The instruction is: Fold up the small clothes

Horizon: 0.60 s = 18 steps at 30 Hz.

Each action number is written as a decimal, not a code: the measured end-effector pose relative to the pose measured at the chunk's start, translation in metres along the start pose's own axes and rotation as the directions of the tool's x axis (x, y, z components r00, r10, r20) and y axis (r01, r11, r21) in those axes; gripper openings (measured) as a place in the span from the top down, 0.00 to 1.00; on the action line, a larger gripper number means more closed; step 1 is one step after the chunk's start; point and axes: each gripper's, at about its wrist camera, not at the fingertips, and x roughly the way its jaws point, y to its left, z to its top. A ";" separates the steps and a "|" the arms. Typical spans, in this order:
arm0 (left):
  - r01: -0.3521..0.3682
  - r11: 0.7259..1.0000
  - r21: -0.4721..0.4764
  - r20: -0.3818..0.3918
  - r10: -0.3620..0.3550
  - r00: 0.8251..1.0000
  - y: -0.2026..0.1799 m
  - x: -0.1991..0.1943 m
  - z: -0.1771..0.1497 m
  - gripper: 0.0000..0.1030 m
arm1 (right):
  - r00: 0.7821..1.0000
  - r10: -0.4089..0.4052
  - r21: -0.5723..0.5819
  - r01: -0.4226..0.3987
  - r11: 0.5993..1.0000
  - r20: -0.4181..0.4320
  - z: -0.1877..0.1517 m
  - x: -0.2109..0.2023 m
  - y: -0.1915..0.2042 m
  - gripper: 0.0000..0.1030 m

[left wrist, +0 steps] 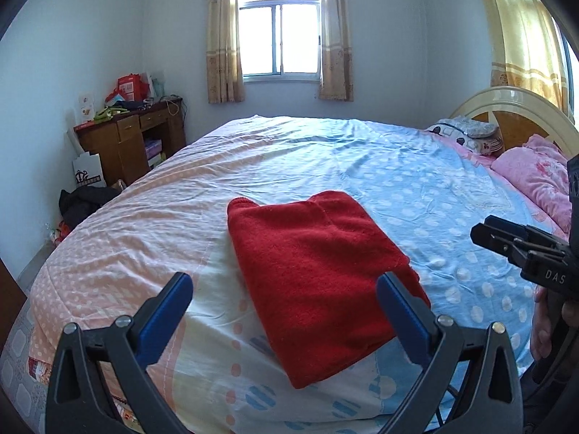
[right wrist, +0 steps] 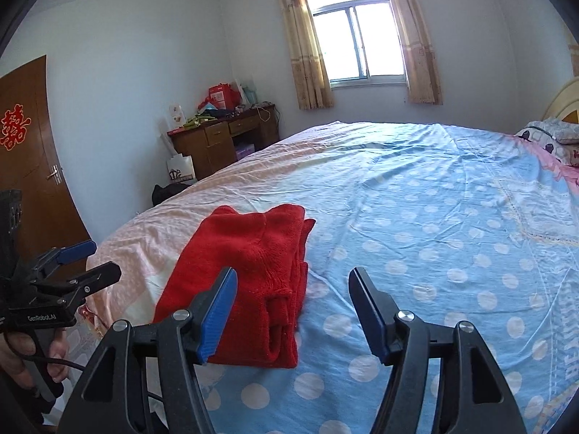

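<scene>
A red fleece garment (left wrist: 318, 275) lies folded into a flat rectangle on the bed, near its front edge. In the right wrist view the garment (right wrist: 249, 275) shows stacked layers along its right side. My left gripper (left wrist: 286, 289) is open and empty, its blue-padded fingers standing above the near end of the garment. My right gripper (right wrist: 293, 289) is open and empty, hovering just right of the garment's near corner. Each gripper also shows in the other view: the right gripper (left wrist: 506, 238) at the right edge, the left gripper (right wrist: 90, 256) at the left edge.
The bed (left wrist: 362, 152) has a pink and blue polka-dot sheet. Pillows (left wrist: 470, 133) and a pink quilt (left wrist: 535, 177) lie by the headboard at right. A wooden desk (left wrist: 134, 137) with clutter stands at the far left wall. A brown door (right wrist: 32, 152) is at left.
</scene>
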 end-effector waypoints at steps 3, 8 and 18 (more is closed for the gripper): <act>0.000 1.000 -0.003 -0.002 0.000 1.000 0.000 0.001 0.000 0.00 | 1.000 -0.001 -0.003 0.001 1.000 0.000 -0.001 0.000 0.002 0.37; -0.003 1.000 -0.013 0.002 0.003 1.000 0.001 -0.001 -0.001 0.00 | 1.000 -0.001 -0.004 0.001 1.000 0.006 -0.001 -0.002 0.004 0.37; -0.008 1.000 -0.013 -0.001 0.008 1.000 0.002 0.000 -0.001 0.00 | 1.000 0.002 -0.009 -0.002 1.000 0.014 -0.002 -0.002 0.005 0.37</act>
